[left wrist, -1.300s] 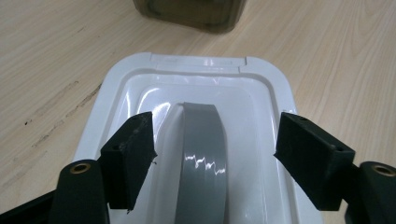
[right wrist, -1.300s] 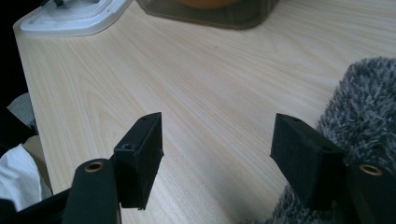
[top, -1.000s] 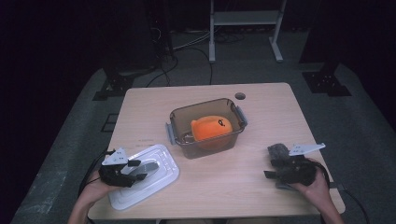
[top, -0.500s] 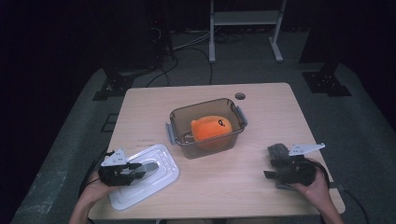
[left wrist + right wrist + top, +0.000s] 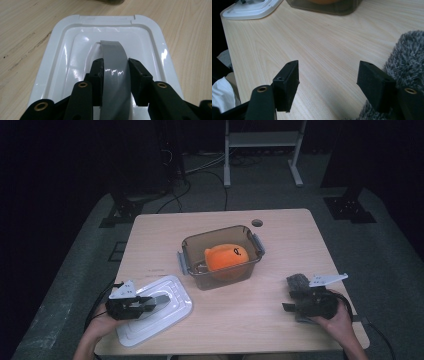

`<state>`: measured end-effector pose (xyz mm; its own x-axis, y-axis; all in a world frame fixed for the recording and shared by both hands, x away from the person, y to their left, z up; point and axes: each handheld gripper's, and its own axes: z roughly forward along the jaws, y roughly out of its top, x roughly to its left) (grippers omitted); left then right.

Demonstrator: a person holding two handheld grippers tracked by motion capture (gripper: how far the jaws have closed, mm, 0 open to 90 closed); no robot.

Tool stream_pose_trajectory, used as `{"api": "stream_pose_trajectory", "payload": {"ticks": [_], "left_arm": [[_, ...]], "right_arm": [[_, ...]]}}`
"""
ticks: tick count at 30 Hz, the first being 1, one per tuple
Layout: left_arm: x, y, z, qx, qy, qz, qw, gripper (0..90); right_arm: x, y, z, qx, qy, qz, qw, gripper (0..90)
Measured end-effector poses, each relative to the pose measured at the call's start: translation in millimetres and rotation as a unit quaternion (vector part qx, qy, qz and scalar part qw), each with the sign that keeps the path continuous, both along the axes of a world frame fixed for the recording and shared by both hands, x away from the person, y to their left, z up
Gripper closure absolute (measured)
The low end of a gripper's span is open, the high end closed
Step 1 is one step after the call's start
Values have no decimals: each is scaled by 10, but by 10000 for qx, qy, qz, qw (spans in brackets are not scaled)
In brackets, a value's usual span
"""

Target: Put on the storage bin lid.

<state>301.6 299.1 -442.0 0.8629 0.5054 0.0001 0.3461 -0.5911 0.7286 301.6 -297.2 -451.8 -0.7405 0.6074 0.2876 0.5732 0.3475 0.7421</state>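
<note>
Left claw (image 5: 113, 75): we have just been closing its jaws on the grey curved handle (image 5: 113, 60) of the white glossy plastic lid (image 5: 165, 312), and in the left gripper view both black pads now press its sides, so we judge it gripped.
Lid: it lies flat at the near left of the pale wooden table (image 5: 280, 240), well apart from the box it belongs to.
Risk at the lid: the handle is smooth and shiny, and we hold it low and near one end; if we lift fast, the lid may tilt, swing or slip out.
Box: the brown see-through plastic container (image 5: 222, 255) stands mid-table with an orange rounded toy (image 5: 226, 256) inside.
Risk at the box: the toy rises close to the rim, so we judge a lid brought down askew could catch on it, or push the box across the table.
Right claw (image 5: 334, 75): it rests released at the near right, nothing between its jaws.
Risk at the right: a grey fuzzy cloth (image 5: 409, 62) touches its outer jaw; we could drag it along if this hand moves to steady the box.
</note>
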Motion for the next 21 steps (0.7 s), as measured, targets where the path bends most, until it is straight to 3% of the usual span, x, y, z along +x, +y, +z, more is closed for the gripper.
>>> {"api": "stream_pose_trajectory", "payload": {"ticks": [11, 21], "left_arm": [[-73, 47, 168, -60, -41, 6, 10000, 666], [-191, 205, 310, -234, -159, 110, 9995, 667]], "right_arm": [[-1, 8, -2, -13, 15, 13, 10000, 327], [0, 12, -3, -24, 23, 15, 10000, 327]]}}
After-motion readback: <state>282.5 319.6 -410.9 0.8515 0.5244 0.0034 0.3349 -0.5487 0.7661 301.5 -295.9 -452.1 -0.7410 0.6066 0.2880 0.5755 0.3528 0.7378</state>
